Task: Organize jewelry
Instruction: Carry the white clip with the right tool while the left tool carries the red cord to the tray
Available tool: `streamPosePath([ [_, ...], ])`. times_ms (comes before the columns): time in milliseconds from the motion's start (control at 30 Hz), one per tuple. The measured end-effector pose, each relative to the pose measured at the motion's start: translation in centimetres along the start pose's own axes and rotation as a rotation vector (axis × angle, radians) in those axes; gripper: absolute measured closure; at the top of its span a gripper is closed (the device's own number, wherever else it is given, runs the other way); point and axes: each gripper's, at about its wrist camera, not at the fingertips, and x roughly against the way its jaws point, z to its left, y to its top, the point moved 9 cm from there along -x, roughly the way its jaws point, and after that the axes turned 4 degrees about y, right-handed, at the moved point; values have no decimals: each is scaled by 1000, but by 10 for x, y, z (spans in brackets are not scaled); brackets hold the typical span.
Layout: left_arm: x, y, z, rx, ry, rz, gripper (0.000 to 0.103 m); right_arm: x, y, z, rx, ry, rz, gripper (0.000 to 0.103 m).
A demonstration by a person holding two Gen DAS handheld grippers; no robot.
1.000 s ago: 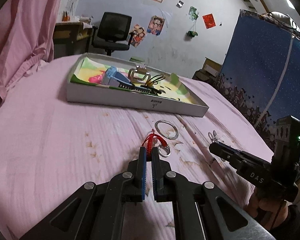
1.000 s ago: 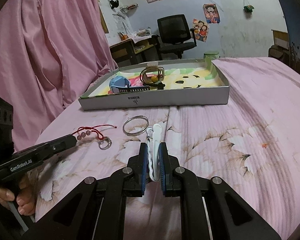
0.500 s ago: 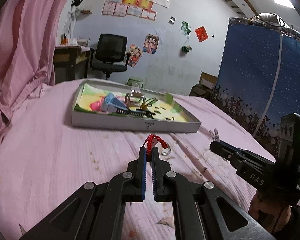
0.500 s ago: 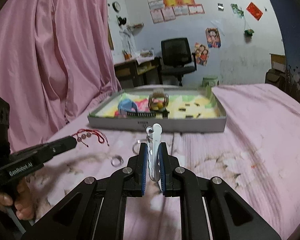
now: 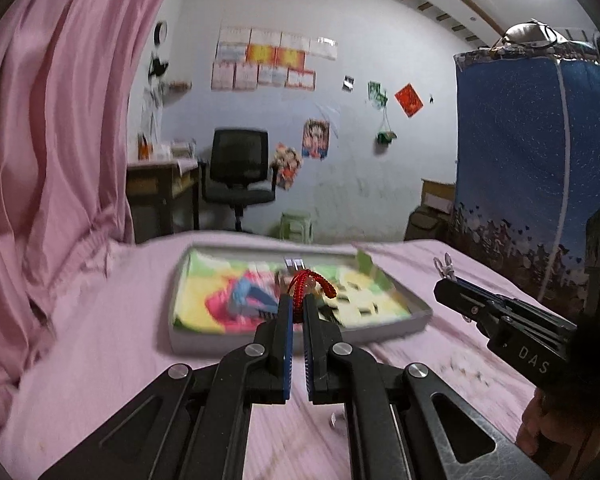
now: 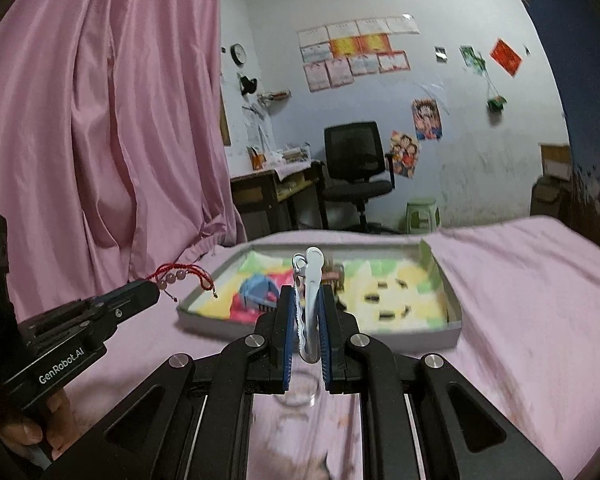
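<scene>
The left gripper point(image 5: 297, 307) is clenching a red cord bracelet point(image 5: 310, 285), holding it in the air above the pink bed point(image 5: 100, 336); in the right wrist view its beads and loose cord ends point(image 6: 184, 274) are hanging from the gripper tips. The right gripper point(image 6: 307, 312) is grasping a silver hair clip point(image 6: 310, 300), which is standing upright between its blue pads point(image 6: 287, 332). Both grippers are pointing toward the shallow grey box point(image 6: 452, 330) that is lying on the bed just ahead. Inside it, a blue comb-like piece point(image 6: 256, 292) and several small dark pieces point(image 6: 388, 314) are resting on a colourful lining, though blur is hiding their detail. A metal ring point(image 6: 296, 392) is lying on the bed below the right gripper.
</scene>
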Motion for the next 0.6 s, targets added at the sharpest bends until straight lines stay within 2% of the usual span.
streamPosePath([
  [267,-28,30,13,-12,41,-63,98,-35,33,6,56,-10,-41,93],
  [600,-72,39,21,-21,96,-85,98,-84,37,-10,23,-44,-54,93],
])
